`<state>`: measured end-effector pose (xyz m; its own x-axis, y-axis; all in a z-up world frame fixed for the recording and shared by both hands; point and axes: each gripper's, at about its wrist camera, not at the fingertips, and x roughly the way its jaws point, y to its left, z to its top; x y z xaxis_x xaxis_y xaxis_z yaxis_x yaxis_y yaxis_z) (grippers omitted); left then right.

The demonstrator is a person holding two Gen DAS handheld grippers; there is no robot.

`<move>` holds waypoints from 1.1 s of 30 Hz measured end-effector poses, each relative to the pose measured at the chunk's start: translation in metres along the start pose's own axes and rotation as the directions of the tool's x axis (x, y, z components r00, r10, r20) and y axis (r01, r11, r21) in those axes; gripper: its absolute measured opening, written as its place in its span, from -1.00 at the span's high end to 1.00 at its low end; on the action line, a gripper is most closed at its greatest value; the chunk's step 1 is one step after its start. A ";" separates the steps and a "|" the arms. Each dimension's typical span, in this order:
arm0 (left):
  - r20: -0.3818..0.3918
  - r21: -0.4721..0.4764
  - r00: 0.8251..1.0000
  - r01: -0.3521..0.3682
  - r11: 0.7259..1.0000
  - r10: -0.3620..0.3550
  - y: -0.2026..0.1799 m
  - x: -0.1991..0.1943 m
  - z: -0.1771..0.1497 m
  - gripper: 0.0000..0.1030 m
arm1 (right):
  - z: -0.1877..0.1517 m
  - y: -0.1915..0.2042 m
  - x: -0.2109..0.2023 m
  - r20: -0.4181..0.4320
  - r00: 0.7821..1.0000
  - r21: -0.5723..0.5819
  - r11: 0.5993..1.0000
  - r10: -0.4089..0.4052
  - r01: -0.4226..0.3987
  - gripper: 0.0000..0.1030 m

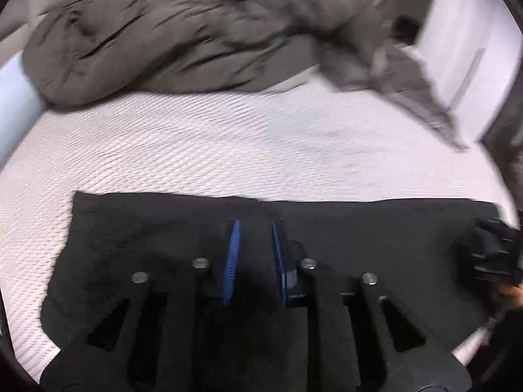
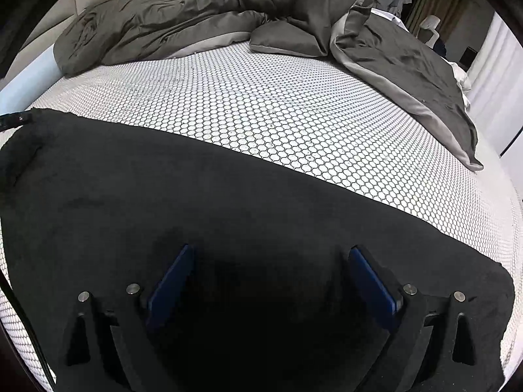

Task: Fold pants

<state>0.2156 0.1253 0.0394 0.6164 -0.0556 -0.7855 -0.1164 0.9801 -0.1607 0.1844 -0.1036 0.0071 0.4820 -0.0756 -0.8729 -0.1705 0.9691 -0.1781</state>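
Black pants [image 1: 130,235] lie flat along the near edge of a white honeycomb-patterned mattress [image 1: 228,147]. My left gripper [image 1: 255,225] hovers over their middle, pointing down; its blue pads [image 1: 232,254] stand a narrow gap apart, with only flat fabric seen below them. The right gripper [image 1: 490,248] shows as a dark shape at the pants' right end. In the right wrist view the pants [image 2: 228,196] fill the lower frame. My right gripper [image 2: 271,251] is wide open above them, nothing between its blue pads [image 2: 170,284].
A rumpled grey duvet [image 2: 196,9] is heaped along the far side of the mattress [image 2: 261,98] and trails down its right side [image 2: 425,75]. A wide strip of bare mattress separates duvet and pants. A chair and curtain stand beyond the bed at the far right.
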 end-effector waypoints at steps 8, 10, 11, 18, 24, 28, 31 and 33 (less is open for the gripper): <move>-0.029 0.067 0.952 -0.303 0.951 0.305 0.029 0.030 -0.008 0.74 | -0.008 0.012 0.006 -0.029 0.999 -0.069 0.997 -0.032 0.029 -0.90; -0.022 -0.009 0.931 -0.364 0.931 0.364 0.056 0.023 -0.010 0.92 | -0.009 0.009 0.007 -0.036 0.999 -0.058 0.998 -0.033 0.030 -0.90; -0.025 -0.035 0.940 -0.341 0.939 0.340 0.065 0.020 -0.013 0.98 | -0.010 0.006 0.006 -0.037 0.999 -0.054 0.998 -0.034 0.032 -0.90; 0.021 0.088 0.991 -0.131 0.987 0.129 0.031 -0.025 -0.038 0.93 | -0.016 -0.003 0.000 -0.031 0.999 -0.052 0.998 -0.042 0.041 -0.90; -0.036 -0.017 0.969 -0.244 0.970 0.243 0.069 -0.005 -0.038 0.96 | -0.020 -0.002 -0.001 -0.033 0.999 -0.060 0.997 -0.041 0.038 -0.89; -0.006 -0.021 0.965 -0.263 0.965 0.263 0.075 -0.023 -0.042 0.99 | -0.025 -0.009 -0.003 -0.033 0.998 -0.056 0.997 -0.045 0.043 -0.90; 0.029 0.062 0.979 -0.204 0.977 0.203 0.049 -0.051 -0.062 0.86 | -0.029 -0.013 -0.009 -0.018 1.000 -0.047 0.999 -0.021 0.020 -0.90; 0.018 0.124 0.993 -0.120 0.985 0.119 0.034 -0.054 -0.074 0.54 | -0.034 -0.012 -0.018 0.005 1.000 -0.048 0.999 0.012 -0.012 -0.90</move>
<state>0.1209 0.1478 0.0324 0.6118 0.0650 -0.7884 -0.0922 0.9957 0.0105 0.1485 -0.1221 0.0095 0.4841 -0.0631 -0.8727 -0.2169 0.9576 -0.1896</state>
